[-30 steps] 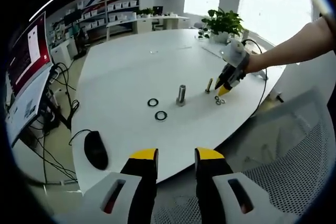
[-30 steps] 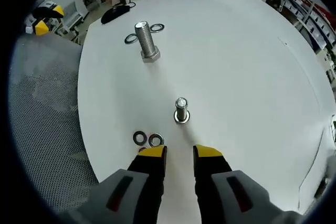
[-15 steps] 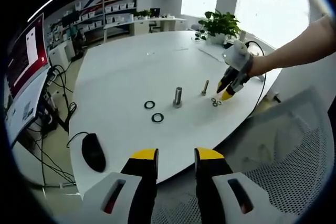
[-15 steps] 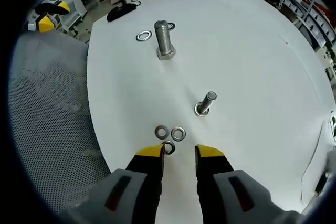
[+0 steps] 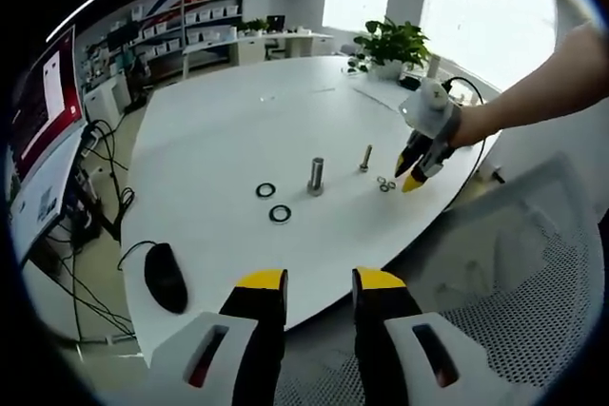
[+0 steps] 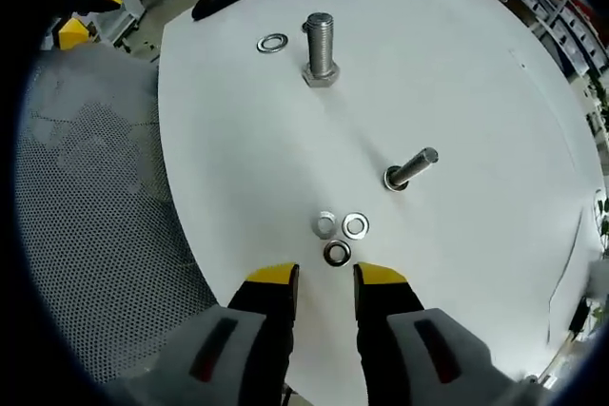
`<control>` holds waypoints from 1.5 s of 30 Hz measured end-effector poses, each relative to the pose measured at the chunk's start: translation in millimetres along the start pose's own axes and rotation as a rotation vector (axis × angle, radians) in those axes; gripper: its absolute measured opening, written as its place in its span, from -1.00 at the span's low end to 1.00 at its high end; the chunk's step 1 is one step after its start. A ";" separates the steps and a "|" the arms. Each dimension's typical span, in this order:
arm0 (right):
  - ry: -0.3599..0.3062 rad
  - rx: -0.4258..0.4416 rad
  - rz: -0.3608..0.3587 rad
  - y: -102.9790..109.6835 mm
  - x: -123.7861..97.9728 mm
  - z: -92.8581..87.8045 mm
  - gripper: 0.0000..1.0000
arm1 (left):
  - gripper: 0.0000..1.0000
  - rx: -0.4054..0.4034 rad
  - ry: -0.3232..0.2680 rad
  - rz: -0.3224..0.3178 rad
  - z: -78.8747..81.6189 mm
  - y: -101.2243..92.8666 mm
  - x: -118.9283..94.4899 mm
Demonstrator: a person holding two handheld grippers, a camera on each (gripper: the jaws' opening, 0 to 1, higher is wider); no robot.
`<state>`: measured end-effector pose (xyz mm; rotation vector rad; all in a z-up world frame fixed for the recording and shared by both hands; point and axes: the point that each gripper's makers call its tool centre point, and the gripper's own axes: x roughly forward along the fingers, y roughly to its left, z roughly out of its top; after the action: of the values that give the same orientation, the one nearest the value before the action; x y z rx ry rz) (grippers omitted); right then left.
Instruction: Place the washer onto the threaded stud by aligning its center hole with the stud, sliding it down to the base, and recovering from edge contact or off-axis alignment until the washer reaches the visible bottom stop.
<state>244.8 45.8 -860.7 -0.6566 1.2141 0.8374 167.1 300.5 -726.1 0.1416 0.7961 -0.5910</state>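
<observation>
White table [image 6: 238, 168], silver washers [image 6: 340, 235] and stud [image 6: 321, 45] — yellow-tipped black right gripper [image 6: 325, 282], black mouse [image 5: 165, 277].

White round table [image 6: 495, 64]; on it two upright bolts [image 6: 321, 45] [image 6: 411, 168], three small washers [image 6: 340, 235], two larger washers [image 5: 272, 203], far-left mouse [image 5: 164, 277].

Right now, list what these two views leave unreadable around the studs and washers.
- Threads on the small stud: too small and blurred in the right gripper view.
- Second large washer: in the right gripper view, the large stud may hide it; only one large washer shows beside it.
- Three small washers: in the left gripper view, too small to separate.
- Right gripper in the left gripper view: too distant to judge jaw opening.
</observation>
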 end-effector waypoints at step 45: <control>0.083 -0.109 0.023 -8.4 11.0 5.8 -0.64 | -0.53 0.016 0.031 -0.010 -4.7 -1.6 1.1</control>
<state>256.3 48.1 -870.0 -0.7728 1.2591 0.9081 163.8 300.2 -729.9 0.1614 0.8226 -0.6059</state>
